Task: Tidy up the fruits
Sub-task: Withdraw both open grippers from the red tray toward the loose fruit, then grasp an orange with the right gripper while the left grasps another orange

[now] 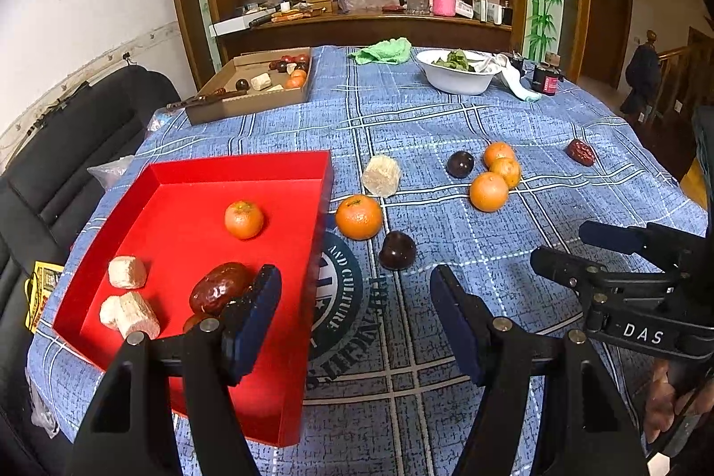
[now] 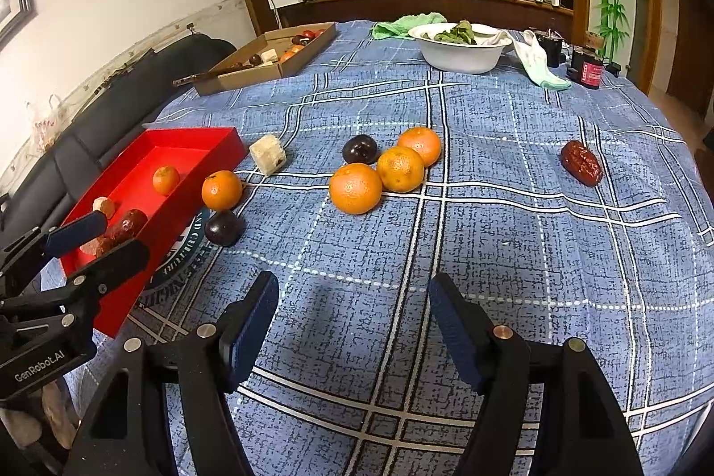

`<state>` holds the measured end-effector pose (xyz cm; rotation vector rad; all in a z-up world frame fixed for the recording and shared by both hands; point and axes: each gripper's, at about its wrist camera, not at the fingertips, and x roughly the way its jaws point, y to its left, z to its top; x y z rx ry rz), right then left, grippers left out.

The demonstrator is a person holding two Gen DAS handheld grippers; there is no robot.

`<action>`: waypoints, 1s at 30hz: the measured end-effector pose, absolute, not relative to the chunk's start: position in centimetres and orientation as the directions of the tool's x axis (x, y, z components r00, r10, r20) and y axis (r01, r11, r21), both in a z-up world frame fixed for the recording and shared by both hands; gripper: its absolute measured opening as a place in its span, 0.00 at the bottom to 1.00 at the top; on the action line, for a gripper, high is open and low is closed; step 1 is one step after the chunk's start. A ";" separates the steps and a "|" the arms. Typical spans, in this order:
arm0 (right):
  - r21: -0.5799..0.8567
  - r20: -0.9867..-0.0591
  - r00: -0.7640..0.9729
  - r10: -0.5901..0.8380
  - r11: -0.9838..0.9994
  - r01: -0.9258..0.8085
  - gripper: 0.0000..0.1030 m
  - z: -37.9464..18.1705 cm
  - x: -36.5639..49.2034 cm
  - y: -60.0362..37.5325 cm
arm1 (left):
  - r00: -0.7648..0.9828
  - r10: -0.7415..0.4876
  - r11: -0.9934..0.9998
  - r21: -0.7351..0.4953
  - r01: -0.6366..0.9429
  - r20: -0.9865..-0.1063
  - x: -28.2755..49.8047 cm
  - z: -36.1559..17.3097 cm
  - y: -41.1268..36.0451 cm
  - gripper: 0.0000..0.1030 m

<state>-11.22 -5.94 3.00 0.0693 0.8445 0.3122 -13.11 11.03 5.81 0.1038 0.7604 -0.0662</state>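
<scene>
From my left wrist view, the left gripper's near finger covers part of the big red date in the red tray, and a second reddish piece behind it is mostly hidden — I can't name it. The tray's near corner is lost behind the gripper frame. The right gripper is cut off by the picture's edge. Fruits in the far cardboard box are too small to tell — likewise the leaves in the white bowl.

Two downward wrist views, sharing red tray and tablecloth.
</scene>
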 end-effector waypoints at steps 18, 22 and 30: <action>0.227 -0.741 0.610 0.282 0.959 -0.168 0.70 3.7 -5.2 -9.3 | 0.670 -0.131 0.990 -0.058 0.131 -0.731 -9.6 5.4 11.4 0.67; 0.264 -0.746 0.591 0.306 0.951 -0.159 0.66 3.2 -2.7 -8.9 | 0.647 -0.178 0.981 -0.087 0.171 -0.741 -8.4 5.2 10.2 0.67; 0.307 -0.748 0.565 0.348 0.936 -0.171 0.58 2.2 0.0 -7.7 | 0.618 -0.186 0.975 -0.063 0.215 -0.764 -6.7 4.3 7.8 0.67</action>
